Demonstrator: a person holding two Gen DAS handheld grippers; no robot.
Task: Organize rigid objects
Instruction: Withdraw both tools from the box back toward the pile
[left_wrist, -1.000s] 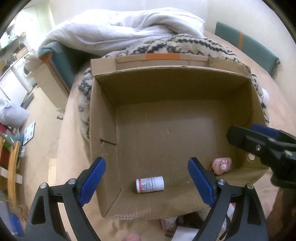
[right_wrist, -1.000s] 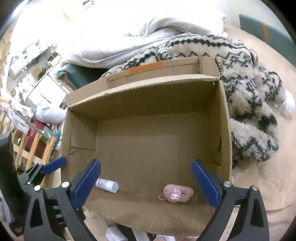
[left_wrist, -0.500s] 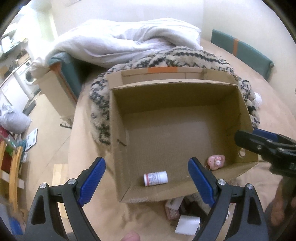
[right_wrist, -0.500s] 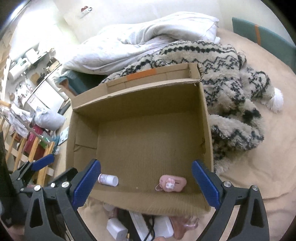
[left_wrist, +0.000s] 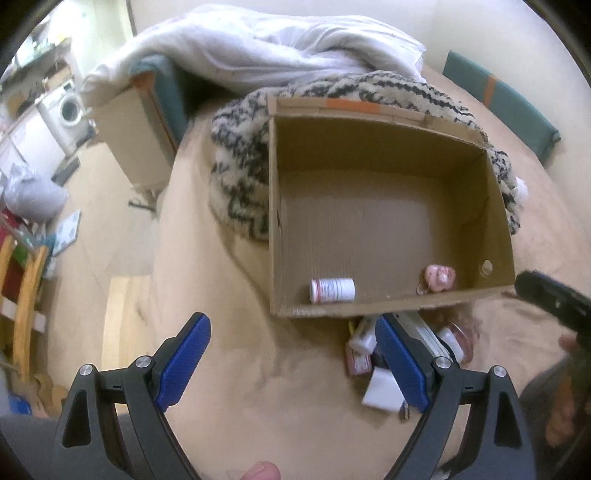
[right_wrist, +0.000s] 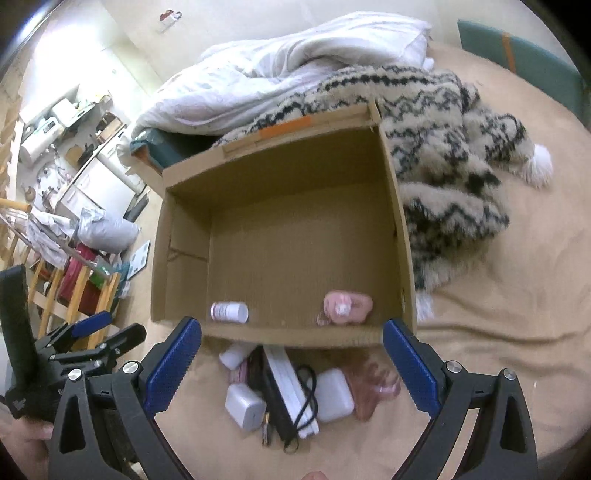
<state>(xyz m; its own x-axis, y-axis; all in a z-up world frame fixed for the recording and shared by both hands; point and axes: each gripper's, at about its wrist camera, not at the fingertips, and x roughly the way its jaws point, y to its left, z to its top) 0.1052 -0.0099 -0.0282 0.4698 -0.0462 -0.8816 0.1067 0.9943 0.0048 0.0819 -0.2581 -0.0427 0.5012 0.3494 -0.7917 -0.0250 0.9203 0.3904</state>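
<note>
Rigid objects heaped on the bed (right_wrist: 498, 369) just outside the near wall of the cardboard box (right_wrist: 280, 336), directly ahead of and between the spread fingers of the right tool (right_wrist: 291, 365). Largest to smallest in the heap: long white flat item (right_wrist: 290, 391) with its long axis pointing away from the tool toward the box, black cable looped across it; white rounded case (right_wrist: 334, 395) to its right; pink soft-looking piece (right_wrist: 373, 391) further right; white adapter (right_wrist: 243, 406) to its left. Already lying inside the box against the near wall: pill bottle (right_wrist: 229, 311) on its side, long axis crosswise, and pink charm (right_wrist: 345, 307). Left tool (left_wrist: 291, 365) likewise spread and empty, with the heap under its right finger rather than centred. Right tool judged nearer and better lined up for the next pick.
</note>
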